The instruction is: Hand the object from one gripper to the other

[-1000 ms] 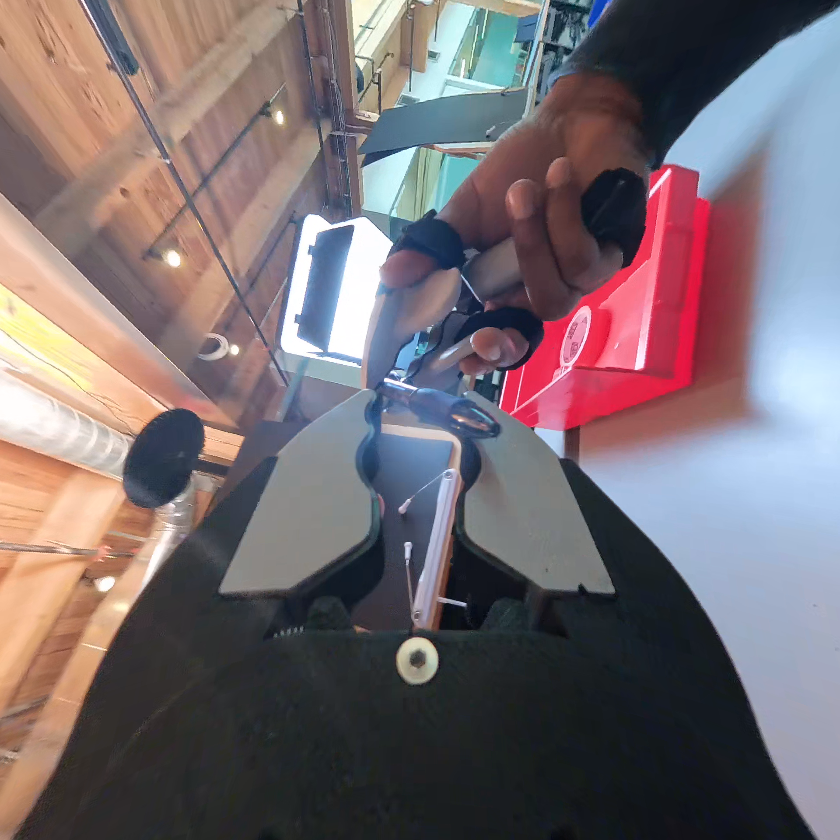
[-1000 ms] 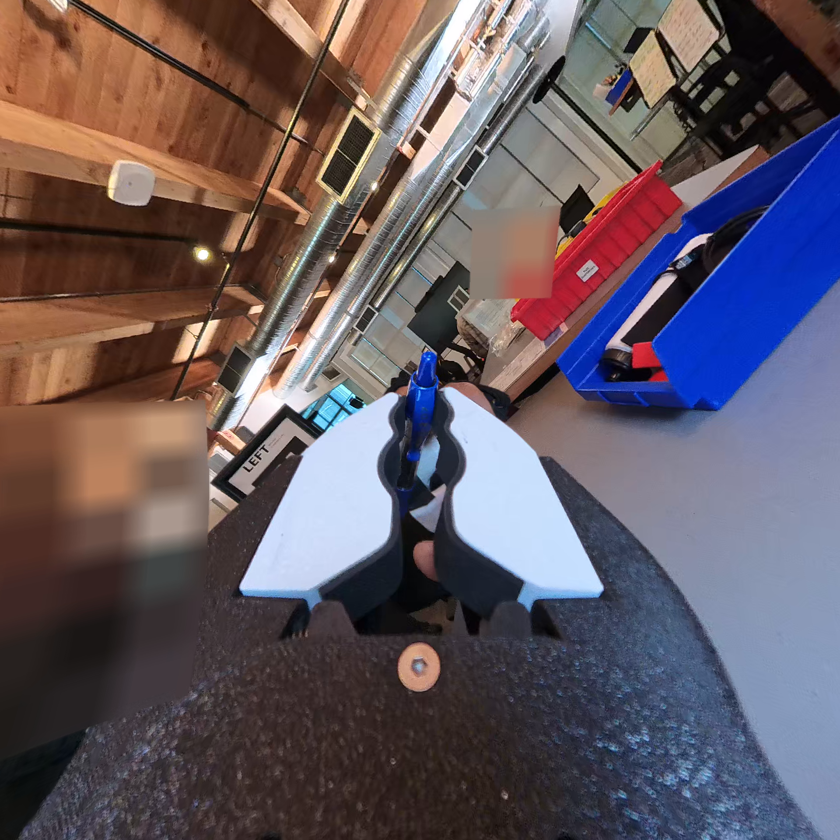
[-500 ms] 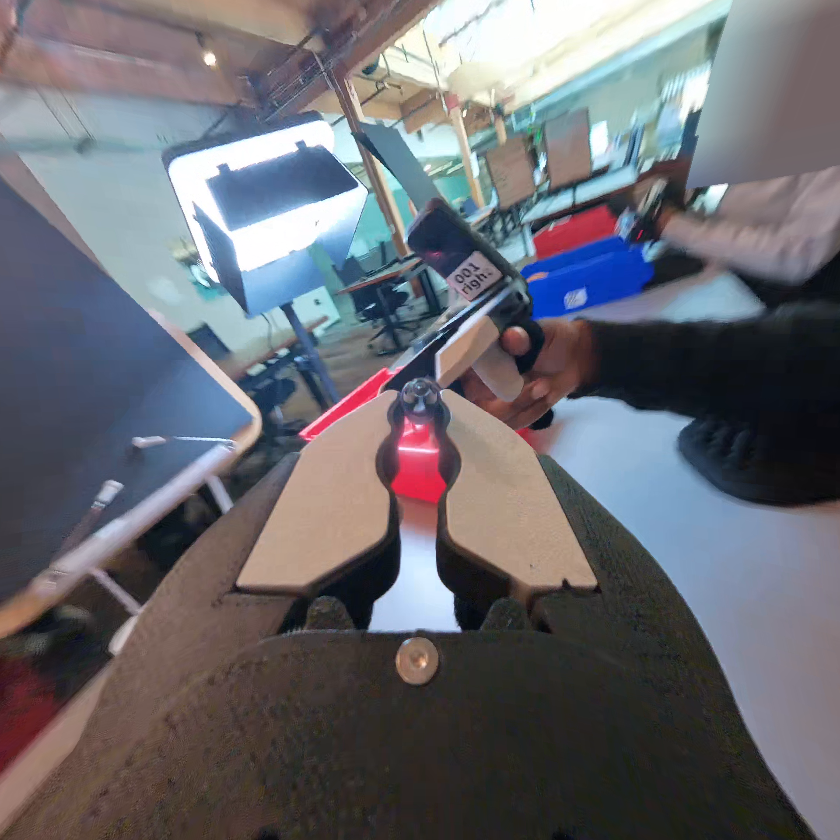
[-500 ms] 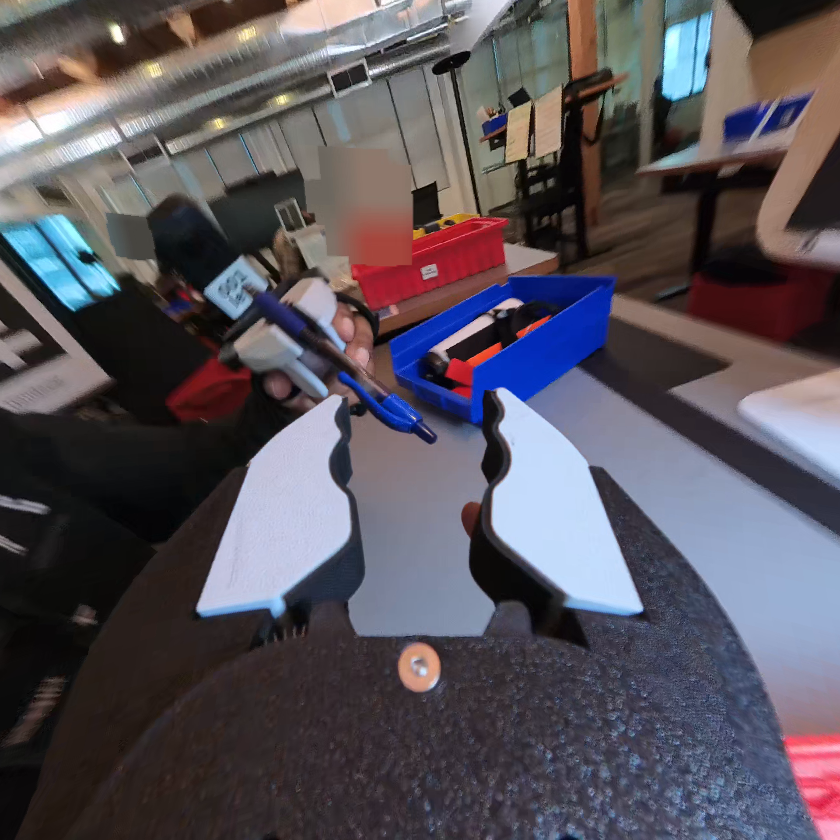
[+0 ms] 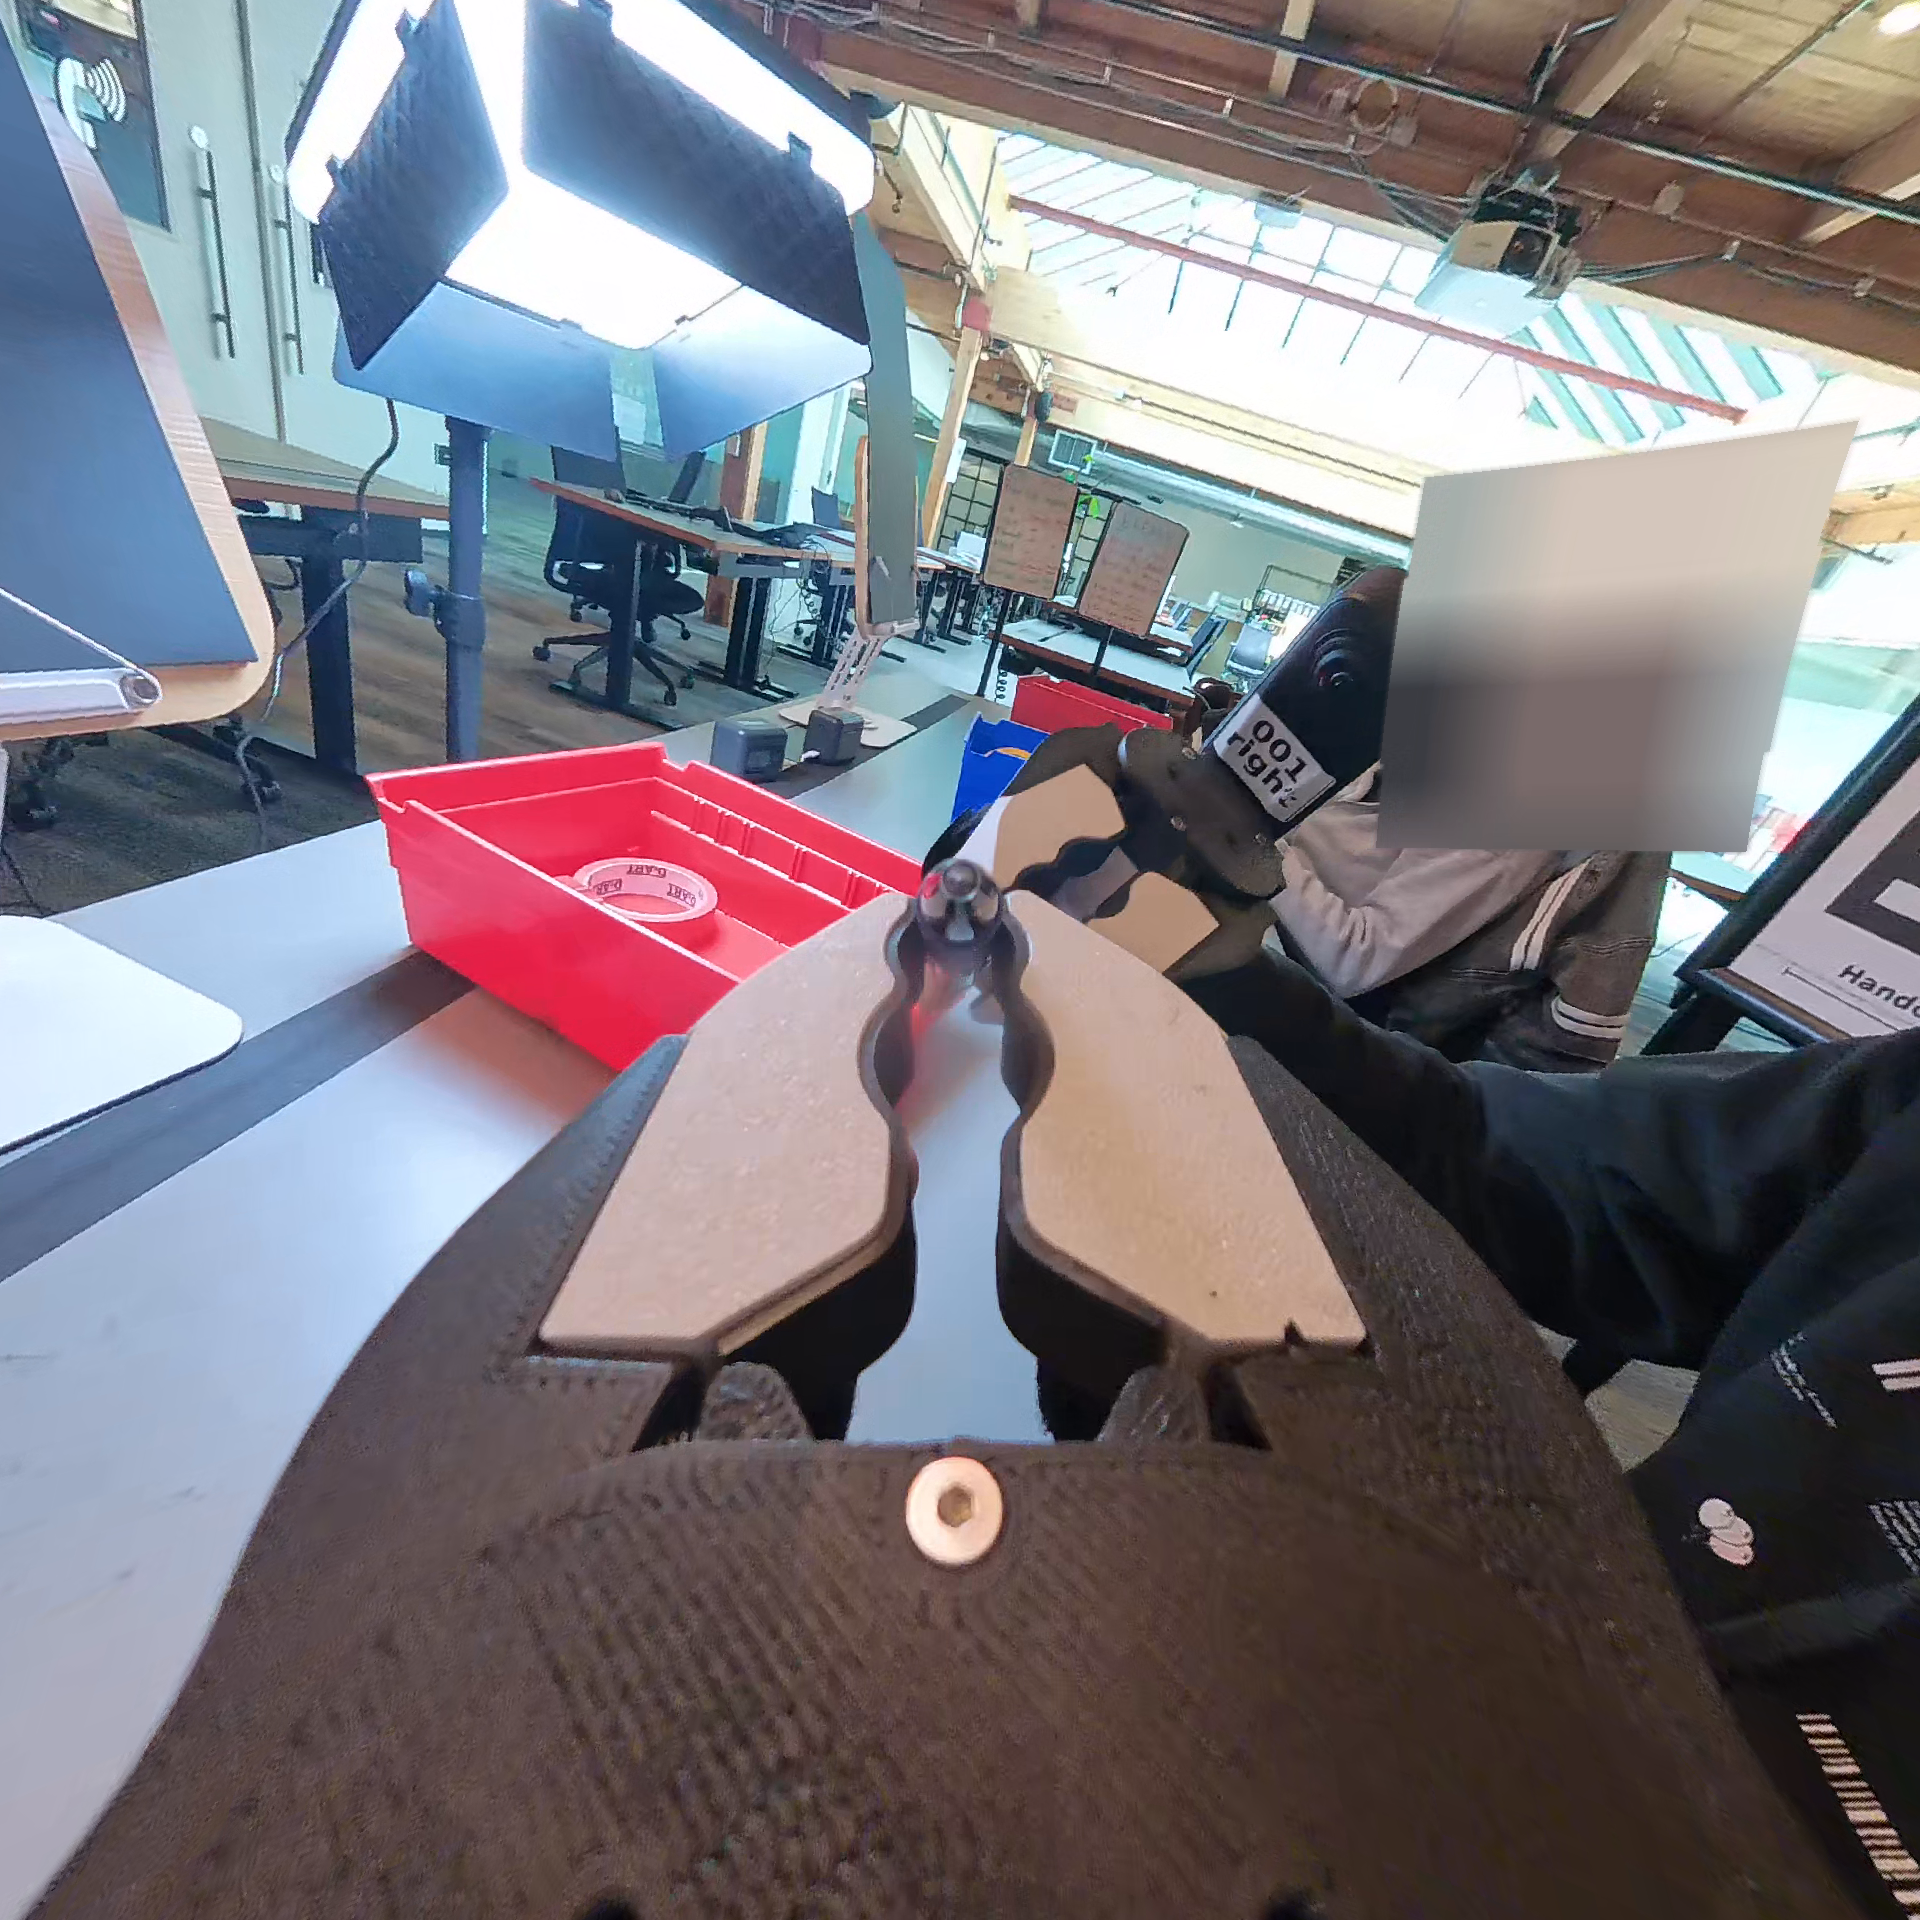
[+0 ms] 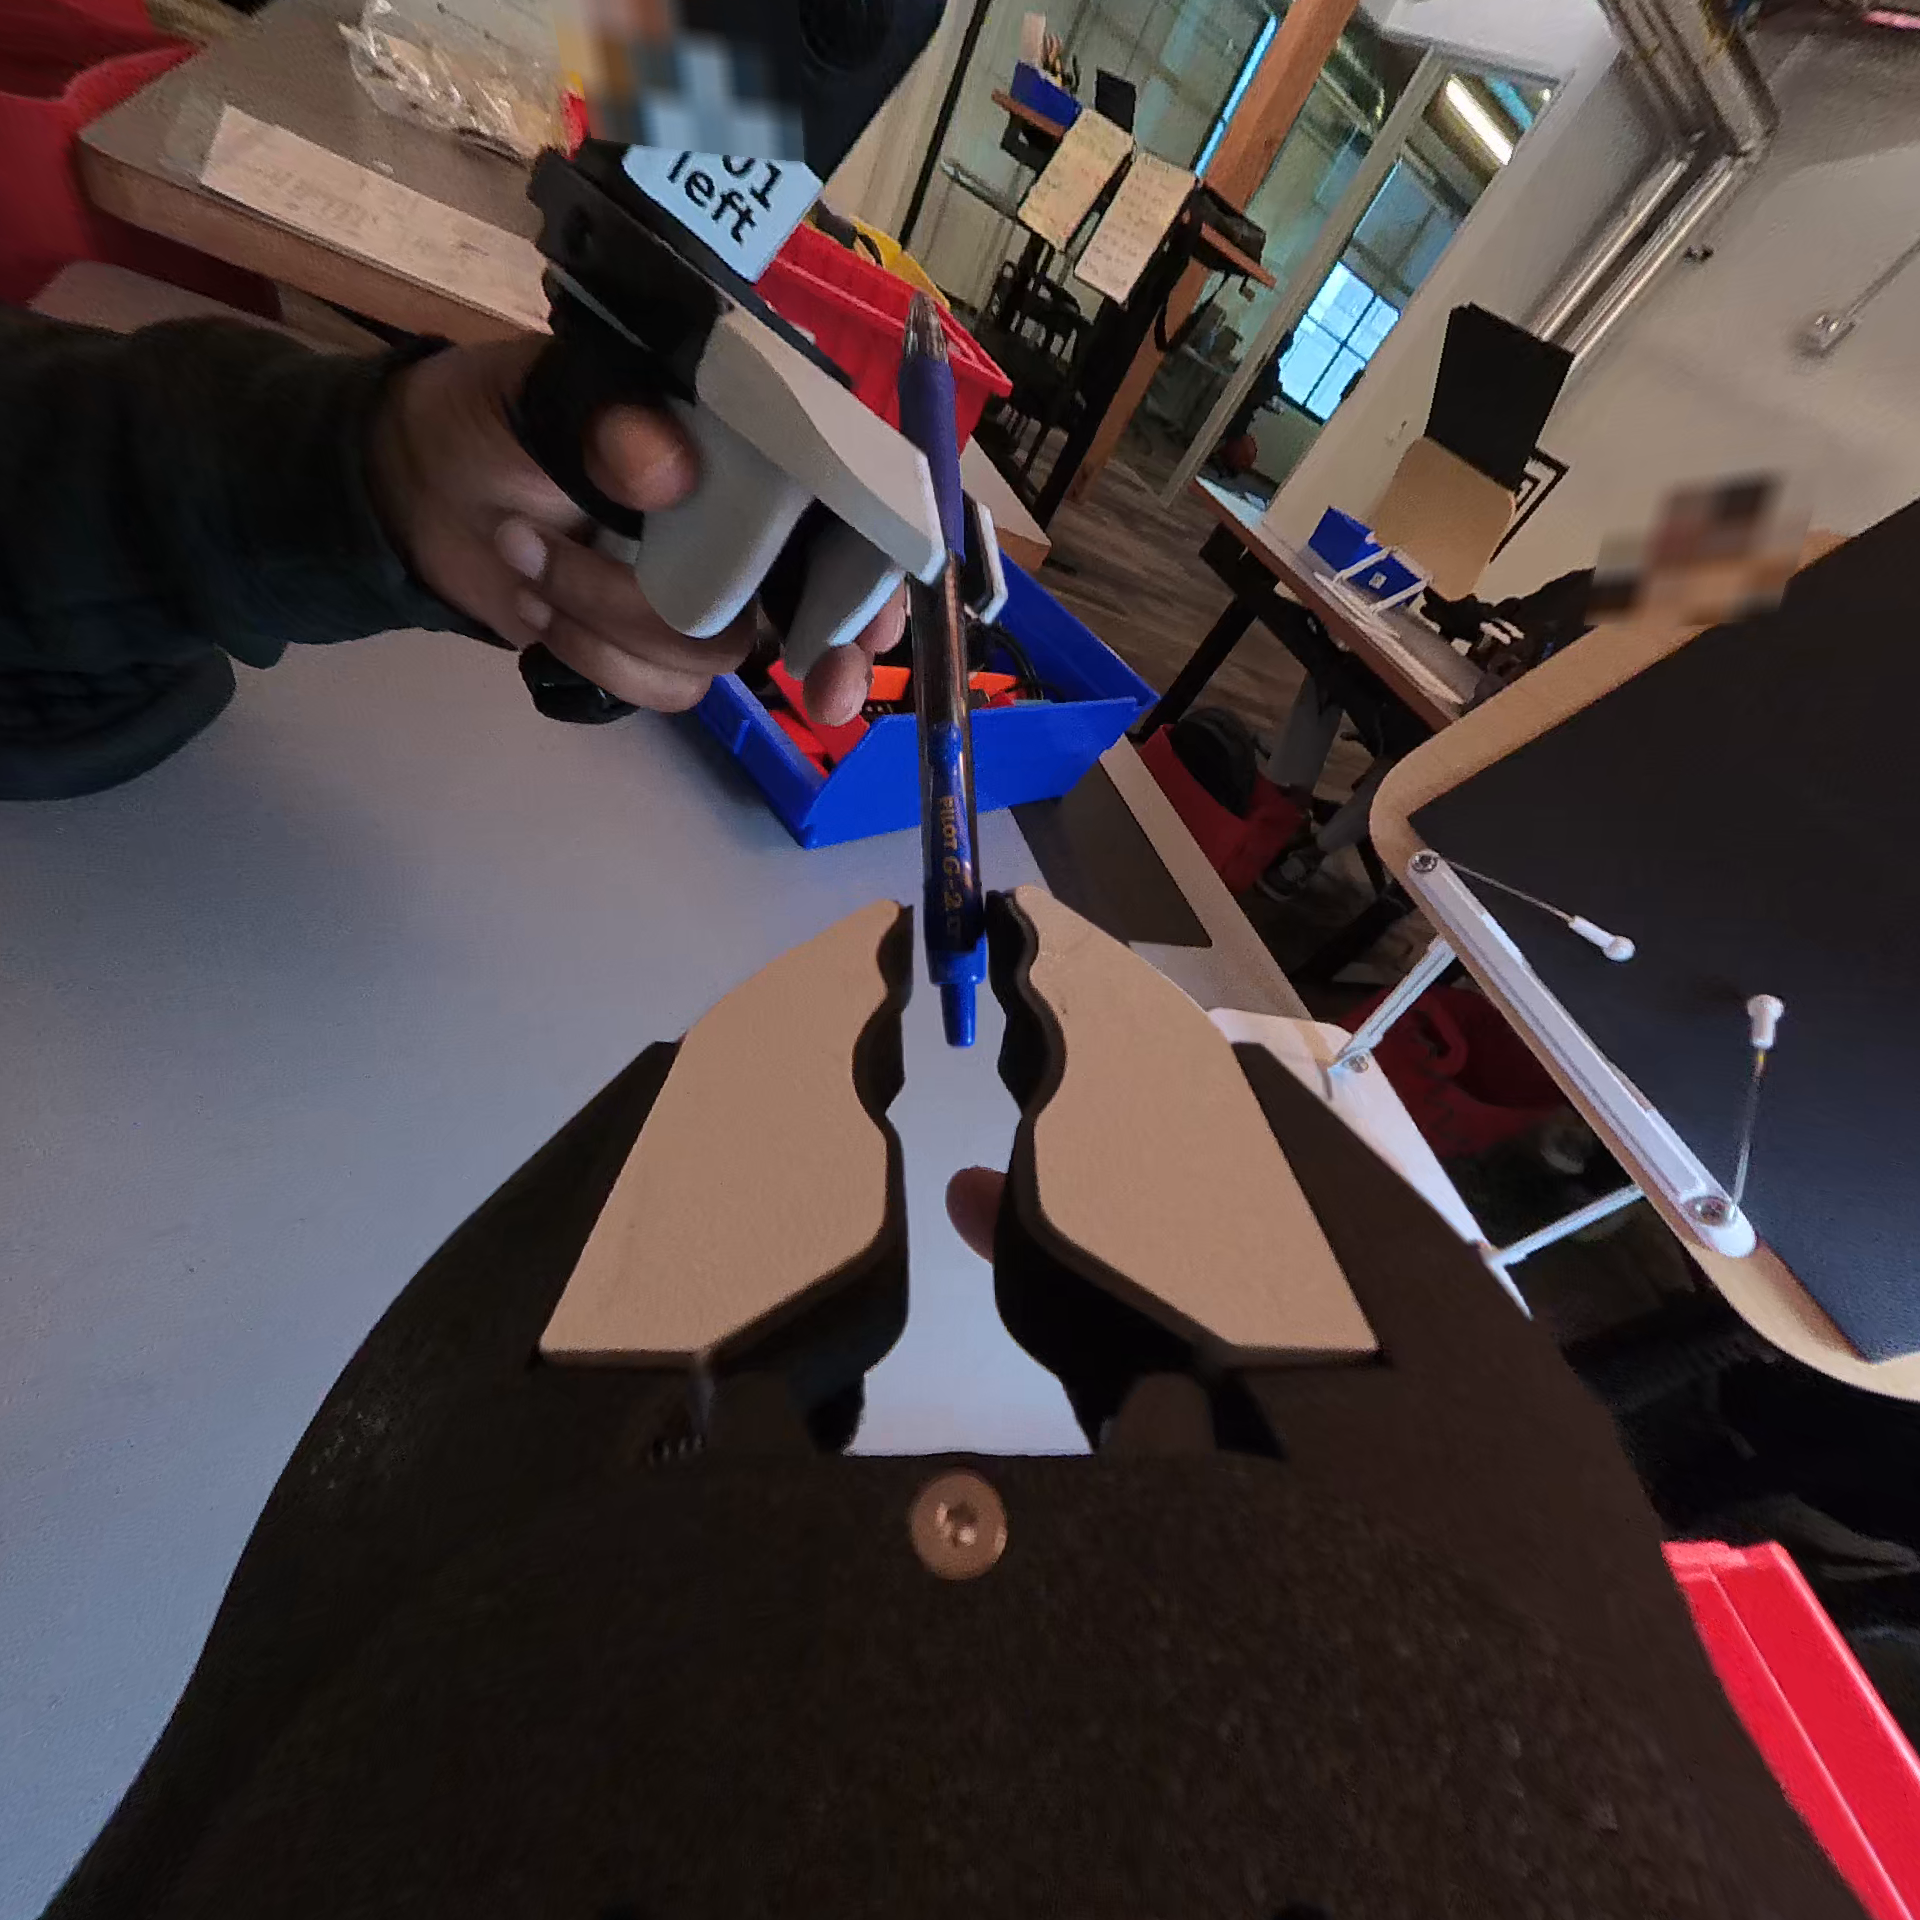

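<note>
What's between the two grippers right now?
Only the blue pen: the right wrist view shows it running from the left gripper down between the right gripper fingertips.

Open-plan office/lab in a converted loft w/ exposed timber ceiling beams (image 5: 1351,114), skylights and bare metal ducts (image 6: 1704,94). Rows of desks (image 5: 665,530) w/ black office chairs (image 5: 613,582), glass partitions further back. Grey worktable (image 6: 312,935) carries parts bins: red bin (image 5: 582,935) w/ tape roll near its far edge, blue bin (image 6: 935,769) by its far corner. Studio light panel (image 5: 582,208) on a stand points to a recording setup.
</note>
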A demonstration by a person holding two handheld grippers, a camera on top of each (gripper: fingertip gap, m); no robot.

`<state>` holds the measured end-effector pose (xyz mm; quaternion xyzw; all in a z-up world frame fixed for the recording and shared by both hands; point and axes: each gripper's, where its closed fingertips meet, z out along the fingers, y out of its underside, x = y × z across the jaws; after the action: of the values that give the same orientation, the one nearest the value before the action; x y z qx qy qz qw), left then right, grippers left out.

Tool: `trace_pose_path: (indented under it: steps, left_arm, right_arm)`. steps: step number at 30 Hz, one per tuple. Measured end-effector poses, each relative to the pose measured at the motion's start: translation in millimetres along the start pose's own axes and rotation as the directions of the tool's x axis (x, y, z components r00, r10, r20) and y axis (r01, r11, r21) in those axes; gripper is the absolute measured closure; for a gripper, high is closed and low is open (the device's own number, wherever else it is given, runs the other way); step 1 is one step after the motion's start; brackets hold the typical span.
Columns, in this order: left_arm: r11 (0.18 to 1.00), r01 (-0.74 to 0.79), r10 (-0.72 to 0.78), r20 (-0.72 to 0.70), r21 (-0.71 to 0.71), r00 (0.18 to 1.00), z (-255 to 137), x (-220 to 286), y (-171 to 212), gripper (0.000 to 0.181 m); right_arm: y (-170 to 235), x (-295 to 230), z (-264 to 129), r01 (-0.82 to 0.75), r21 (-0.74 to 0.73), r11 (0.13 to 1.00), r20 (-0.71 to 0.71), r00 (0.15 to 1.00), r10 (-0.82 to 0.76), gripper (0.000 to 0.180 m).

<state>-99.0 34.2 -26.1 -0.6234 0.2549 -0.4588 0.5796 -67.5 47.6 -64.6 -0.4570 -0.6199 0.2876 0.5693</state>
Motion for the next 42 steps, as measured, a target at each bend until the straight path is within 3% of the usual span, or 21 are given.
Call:
trace_pose_path:
  steps: [14,24,25,28,31,36,42]
  left_arm:
    - [0.998,0.057,-0.057,0.008,-0.022,0.998,1.1,-9.8,8.1,0.169]
    - [0.989,0.138,-0.138,0.004,-0.046,0.990,4.1,-20.6,22.1,0.169]
    - [0.988,0.140,-0.140,0.008,-0.068,0.990,3.8,-23.9,26.1,0.162]
    - [0.981,0.090,-0.079,0.074,-0.170,0.994,-1.8,-43.7,42.4,0.136]
    - [0.969,0.001,0.036,0.146,-0.248,0.989,-10.3,-62.0,52.9,0.128]
    - [0.918,-0.135,0.209,0.168,-0.373,0.963,-14.9,-67.1,64.2,0.133]
    - [0.881,-0.209,0.322,0.216,-0.425,0.922,-5.4,-65.1,69.1,0.140]
  right_arm:
    - [-1.7,1.1,-1.7,-0.093,0.038,0.995,0.033,0.995,0.091,0.170]
    - [13.9,0.4,0.2,-0.129,-0.085,0.988,0.057,0.989,0.134,0.173]
    - [16.4,2.8,-1.4,-0.150,-0.103,0.983,0.060,0.986,0.156,0.173]
    - [30.9,12.1,-8.6,-0.222,-0.188,0.957,0.083,0.967,0.241,0.173]
    - [49.7,23.6,-16.6,-0.300,-0.279,0.912,0.134,0.928,0.346,0.173]
    - [71.8,48.7,-32.7,-0.369,-0.391,0.843,0.193,0.863,0.468,0.173]
    - [92.2,95.2,-48.0,-0.402,-0.486,0.776,0.071,0.867,0.494,0.173]
